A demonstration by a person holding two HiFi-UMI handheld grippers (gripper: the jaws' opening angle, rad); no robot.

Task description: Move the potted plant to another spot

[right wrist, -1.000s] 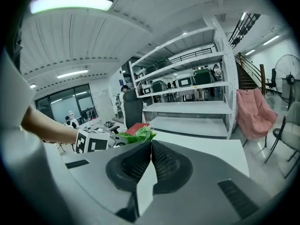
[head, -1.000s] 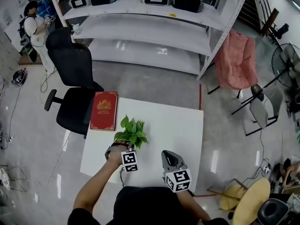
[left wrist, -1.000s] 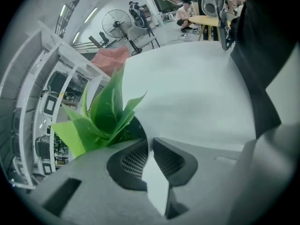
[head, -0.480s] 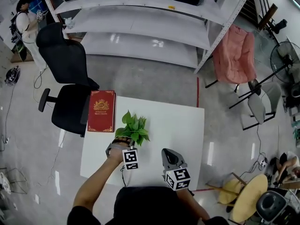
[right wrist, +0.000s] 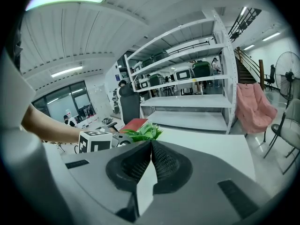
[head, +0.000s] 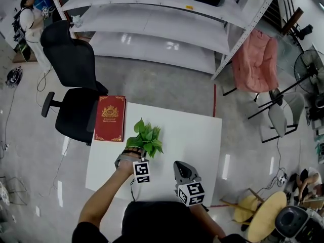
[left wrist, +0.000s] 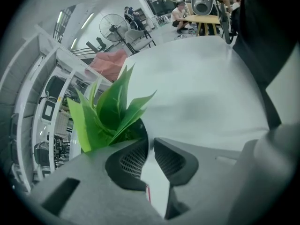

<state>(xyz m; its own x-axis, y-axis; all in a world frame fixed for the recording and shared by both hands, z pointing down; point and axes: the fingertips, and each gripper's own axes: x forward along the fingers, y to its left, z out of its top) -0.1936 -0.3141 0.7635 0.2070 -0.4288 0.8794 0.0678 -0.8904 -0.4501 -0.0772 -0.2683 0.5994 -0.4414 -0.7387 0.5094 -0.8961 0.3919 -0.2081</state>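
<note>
The potted plant point(head: 147, 138), green leaves in a dark pot, stands on the white table point(head: 195, 135) near its middle. My left gripper point(head: 130, 155) reaches it from the near side. In the left gripper view the leaves point(left wrist: 110, 109) and the dark pot rim rise just beyond the left jaw. The left gripper point(left wrist: 151, 142) has just been opening: a narrow gap shows bare table, with nothing between the pads. My right gripper point(head: 178, 166) hovers to the right of the plant, tips together and empty point(right wrist: 151, 144); the plant point(right wrist: 146, 132) lies just ahead of it.
A red book point(head: 110, 118) lies at the table's far left corner. A black office chair point(head: 76, 103) stands left of the table. White shelving point(head: 152, 29) runs behind it, a pink folding chair point(head: 255, 59) at the right. A person point(head: 28, 14) stands at far left.
Both grippers and the plant shifted slightly to the right, away from the red book, then stayed put. The head view has tilted a little.
</note>
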